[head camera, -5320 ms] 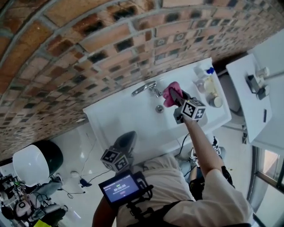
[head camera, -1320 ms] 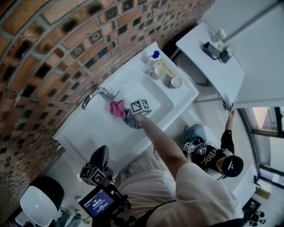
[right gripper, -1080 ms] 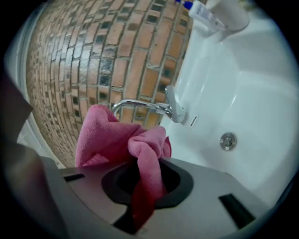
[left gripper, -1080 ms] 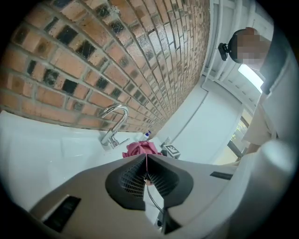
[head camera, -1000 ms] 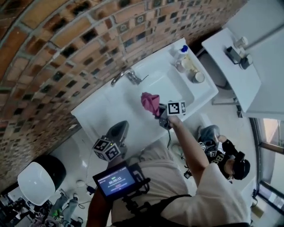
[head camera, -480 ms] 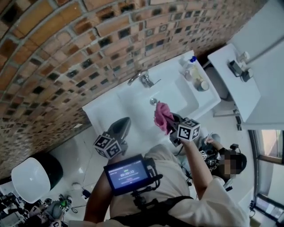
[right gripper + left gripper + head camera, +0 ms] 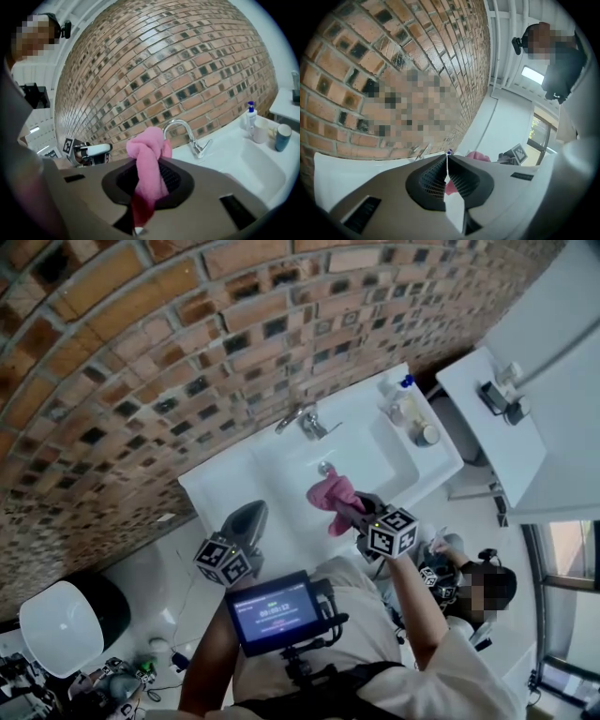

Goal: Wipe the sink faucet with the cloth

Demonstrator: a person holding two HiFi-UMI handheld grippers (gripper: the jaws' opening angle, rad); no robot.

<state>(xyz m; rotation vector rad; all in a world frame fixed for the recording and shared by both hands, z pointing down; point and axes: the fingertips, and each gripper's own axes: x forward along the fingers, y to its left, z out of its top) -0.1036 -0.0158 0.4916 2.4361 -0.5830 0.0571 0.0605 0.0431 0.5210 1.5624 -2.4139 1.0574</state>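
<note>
Right tool (image 7: 356,510) is pinching the pink cloth (image 7: 333,495) over the sink (image 7: 225,486), frame centre, apart from the faucet (image 7: 302,416) above. Left tool (image 7: 249,517) is hanging pressed together, lower left. Bottles (image 7: 405,401) are standing upper right.

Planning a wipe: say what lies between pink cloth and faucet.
Head view: between pink cloth and faucet, only bare white basin and its drain.

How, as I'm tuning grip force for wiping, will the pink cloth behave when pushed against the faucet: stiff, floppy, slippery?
Probably floppy: the pink cloth bunches and folds over above the right gripper that pinches it. Likely light: one pinch carries the whole bundle. Its soft fabric should mould round the faucet rather than skid.
</note>
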